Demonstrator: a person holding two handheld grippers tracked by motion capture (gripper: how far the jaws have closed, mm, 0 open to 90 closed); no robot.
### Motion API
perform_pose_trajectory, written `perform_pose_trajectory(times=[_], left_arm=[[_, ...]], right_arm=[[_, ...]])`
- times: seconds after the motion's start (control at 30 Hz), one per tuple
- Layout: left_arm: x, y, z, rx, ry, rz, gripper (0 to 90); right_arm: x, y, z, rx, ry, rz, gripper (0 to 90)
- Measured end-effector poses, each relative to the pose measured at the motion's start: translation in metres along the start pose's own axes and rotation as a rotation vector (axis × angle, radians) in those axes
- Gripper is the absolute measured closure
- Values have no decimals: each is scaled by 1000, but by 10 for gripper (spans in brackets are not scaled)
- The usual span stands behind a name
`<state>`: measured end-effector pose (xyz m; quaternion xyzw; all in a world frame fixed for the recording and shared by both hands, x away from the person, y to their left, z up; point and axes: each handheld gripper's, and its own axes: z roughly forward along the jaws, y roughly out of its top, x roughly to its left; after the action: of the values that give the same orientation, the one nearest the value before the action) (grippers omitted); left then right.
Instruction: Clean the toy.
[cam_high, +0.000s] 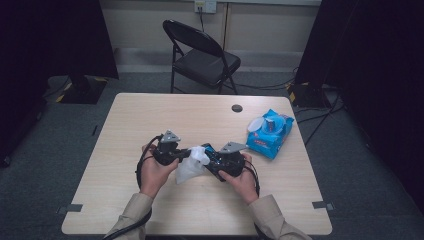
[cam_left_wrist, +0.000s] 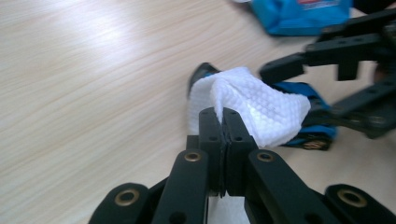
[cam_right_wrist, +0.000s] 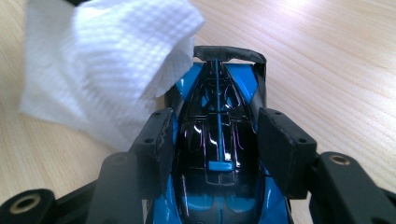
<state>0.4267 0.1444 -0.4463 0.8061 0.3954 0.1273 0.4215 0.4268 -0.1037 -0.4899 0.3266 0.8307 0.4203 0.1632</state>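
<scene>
Details are lost from the high view: the toy car (cam_high: 216, 162) is half covered by the white wipe (cam_high: 192, 164) between both grippers. From the left gripper (cam_left_wrist: 222, 120) view, the wipe is seen pinched in clenched jaws. From the right gripper (cam_right_wrist: 219, 140) view, the car's black-and-blue body is clamped between the pads, wipe draped over its front left.

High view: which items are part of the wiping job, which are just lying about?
In use:
- left gripper, shut on white wipe
- right gripper, fingers clamping blue-and-black toy car

Lying about:
- blue wipes pack on table
- black folding chair behind it
</scene>
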Motion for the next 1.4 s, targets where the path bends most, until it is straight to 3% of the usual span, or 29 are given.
perform_pose_trajectory(times=[0.2, 0.3, 0.4, 0.67, 1.0, 1.4], left_arm=[[12, -3, 14, -8, 75, -53, 886], [14, -9, 25, 25, 81, -79, 886], [12, -13, 33, 53, 77, -79, 884], [2, -19, 50, 107, 90, -24, 875], [-4, -22, 55, 107, 84, 3, 879], [-12, -27, 52, 105, 44, -3, 883]], right_arm=[[0, 0, 0, -2, 0, 0, 467], [0, 0, 0, -3, 1, -1, 467], [0, 0, 0, -4, 1, -1, 467], [0, -1, 0, -5, 1, -3, 467], [0, -1, 0, -5, 1, -2, 467], [0, 0, 0, -2, -1, -2, 467]])
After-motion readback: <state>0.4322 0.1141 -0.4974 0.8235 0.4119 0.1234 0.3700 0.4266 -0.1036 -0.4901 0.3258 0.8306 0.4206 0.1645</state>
